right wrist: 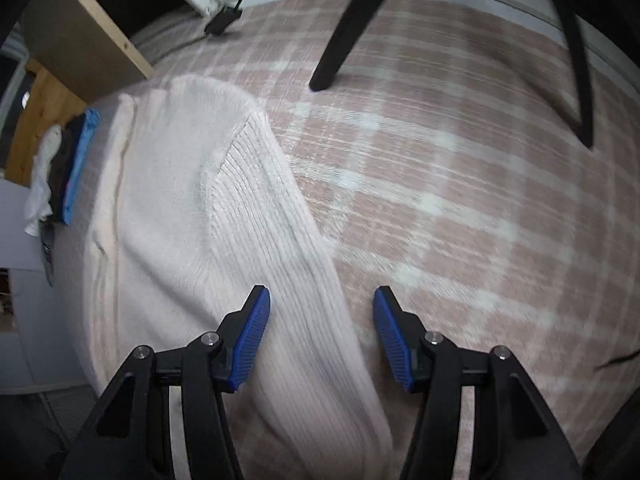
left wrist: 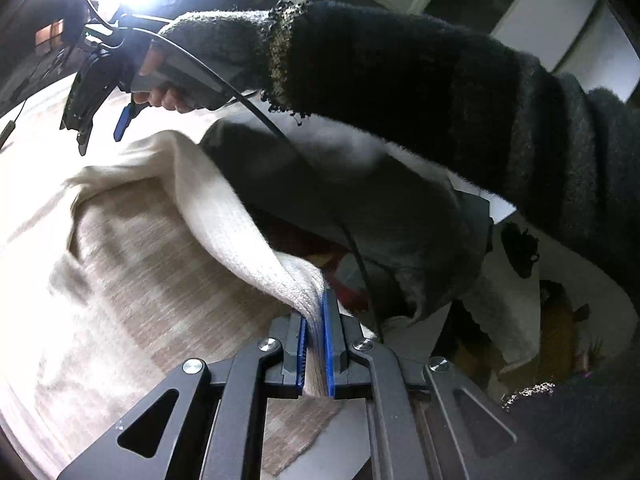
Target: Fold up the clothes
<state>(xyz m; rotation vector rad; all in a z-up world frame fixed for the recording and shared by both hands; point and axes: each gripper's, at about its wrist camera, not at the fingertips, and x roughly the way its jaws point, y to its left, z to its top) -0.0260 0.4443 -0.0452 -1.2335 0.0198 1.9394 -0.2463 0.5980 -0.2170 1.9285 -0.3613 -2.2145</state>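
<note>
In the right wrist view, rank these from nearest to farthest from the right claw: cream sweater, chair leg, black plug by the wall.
1. Cream sweater, lying between the right claw's open pads.
2. Chair leg, ahead, standing on the rug.
3. Black plug, farthest, upper left by the wall.

Checked pink rug (right wrist: 460, 184), black chair legs (right wrist: 348, 36), wooden furniture (right wrist: 80, 36).

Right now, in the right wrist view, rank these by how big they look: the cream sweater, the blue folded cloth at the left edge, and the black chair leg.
1. cream sweater, by far the largest.
2. black chair leg.
3. blue folded cloth.
The last two look close, and the fisheye lens shrinks things near the edge, so their order is unsure.
</note>
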